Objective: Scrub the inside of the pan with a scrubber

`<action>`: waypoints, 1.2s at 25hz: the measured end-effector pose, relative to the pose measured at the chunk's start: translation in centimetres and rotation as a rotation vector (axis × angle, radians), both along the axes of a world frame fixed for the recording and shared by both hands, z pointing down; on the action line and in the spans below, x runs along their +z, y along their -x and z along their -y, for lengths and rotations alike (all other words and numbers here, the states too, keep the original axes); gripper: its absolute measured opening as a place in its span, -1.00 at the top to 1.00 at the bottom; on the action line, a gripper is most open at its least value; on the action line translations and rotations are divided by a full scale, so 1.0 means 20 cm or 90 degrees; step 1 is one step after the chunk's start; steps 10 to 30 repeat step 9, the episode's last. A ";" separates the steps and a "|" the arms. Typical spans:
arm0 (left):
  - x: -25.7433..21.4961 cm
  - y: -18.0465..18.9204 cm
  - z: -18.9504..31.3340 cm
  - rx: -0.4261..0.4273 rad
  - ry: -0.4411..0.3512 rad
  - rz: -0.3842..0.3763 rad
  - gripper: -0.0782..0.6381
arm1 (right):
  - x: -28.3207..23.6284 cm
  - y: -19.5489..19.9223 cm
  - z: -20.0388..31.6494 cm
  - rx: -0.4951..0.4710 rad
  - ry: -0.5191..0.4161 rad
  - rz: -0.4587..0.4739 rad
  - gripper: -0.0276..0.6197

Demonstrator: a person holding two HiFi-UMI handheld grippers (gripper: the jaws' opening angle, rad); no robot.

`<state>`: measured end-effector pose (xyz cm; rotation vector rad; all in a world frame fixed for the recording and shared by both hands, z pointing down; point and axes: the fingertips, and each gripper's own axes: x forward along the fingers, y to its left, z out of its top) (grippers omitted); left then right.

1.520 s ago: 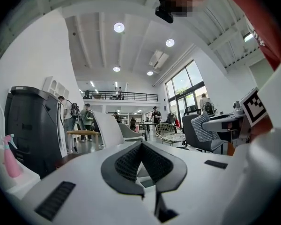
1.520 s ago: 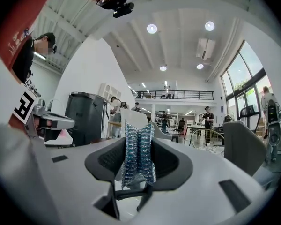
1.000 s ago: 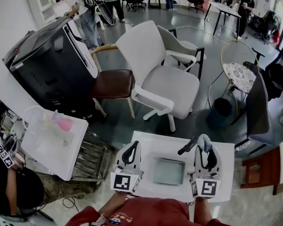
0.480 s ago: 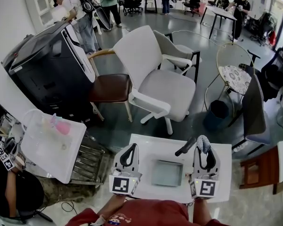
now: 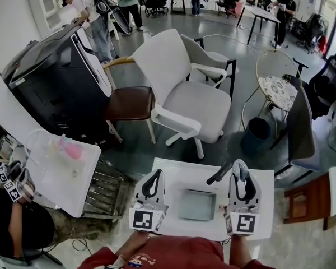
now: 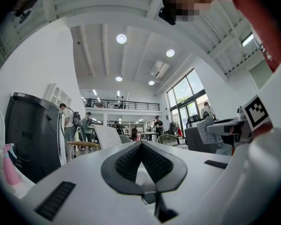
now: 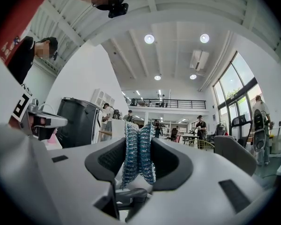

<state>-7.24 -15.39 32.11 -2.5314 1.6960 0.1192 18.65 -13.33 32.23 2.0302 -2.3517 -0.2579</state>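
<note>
A square grey pan (image 5: 199, 204) with a black handle (image 5: 219, 173) lies on the white table (image 5: 176, 170) between my two grippers. My left gripper (image 5: 153, 175) rests left of the pan, its jaws closed together on nothing (image 6: 140, 144). Right of the pan, my right gripper (image 5: 240, 170) is shut on a blue mesh scrubber (image 7: 138, 153), which sticks out beyond the fingertips (image 5: 240, 166) close to the handle's end. Both gripper views look out over the room, and the pan is not in either.
Beyond the table stand a white office chair (image 5: 182, 94) and a brown seat (image 5: 131, 102). A black machine (image 5: 56, 77) is at the left, with a white side table (image 5: 50, 172) holding a pink spray bottle (image 5: 73, 148). A brown stool (image 5: 308, 198) is at the right.
The head view has shifted slightly. Both grippers and the pan keep their places on the table, and the scrubber stays in the right gripper.
</note>
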 end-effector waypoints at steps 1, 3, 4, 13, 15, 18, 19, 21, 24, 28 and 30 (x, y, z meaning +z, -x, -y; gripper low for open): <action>0.00 0.00 0.00 0.000 0.001 -0.004 0.76 | 0.00 0.00 0.00 0.000 0.000 -0.002 0.37; -0.02 -0.02 0.01 0.002 -0.001 -0.010 0.76 | 0.00 0.00 0.01 -0.003 0.000 -0.006 0.37; -0.02 -0.02 0.01 0.003 -0.002 -0.011 0.76 | 0.00 0.01 0.01 -0.005 0.000 -0.007 0.37; 0.05 -0.03 0.01 0.012 0.039 0.017 0.76 | 0.01 0.02 0.02 -0.015 -0.003 -0.016 0.37; 0.05 -0.03 0.01 0.012 0.039 0.017 0.76 | 0.01 0.02 0.02 -0.015 -0.003 -0.016 0.37; 0.05 -0.03 0.01 0.012 0.039 0.017 0.76 | 0.01 0.02 0.02 -0.015 -0.003 -0.016 0.37; 0.05 -0.03 0.01 0.012 0.039 0.017 0.76 | 0.01 0.02 0.02 -0.015 -0.003 -0.016 0.37; 0.05 -0.03 0.01 0.012 0.039 0.017 0.76 | 0.01 0.02 0.02 -0.015 -0.003 -0.016 0.37; 0.05 -0.03 0.01 0.012 0.039 0.017 0.76 | 0.01 0.02 0.02 -0.015 -0.003 -0.016 0.37; 0.05 -0.03 0.01 0.012 0.039 0.017 0.76 | 0.01 0.02 0.02 -0.015 -0.003 -0.016 0.37; 0.05 -0.03 0.01 0.012 0.039 0.017 0.76 | 0.01 0.02 0.02 -0.015 -0.003 -0.016 0.37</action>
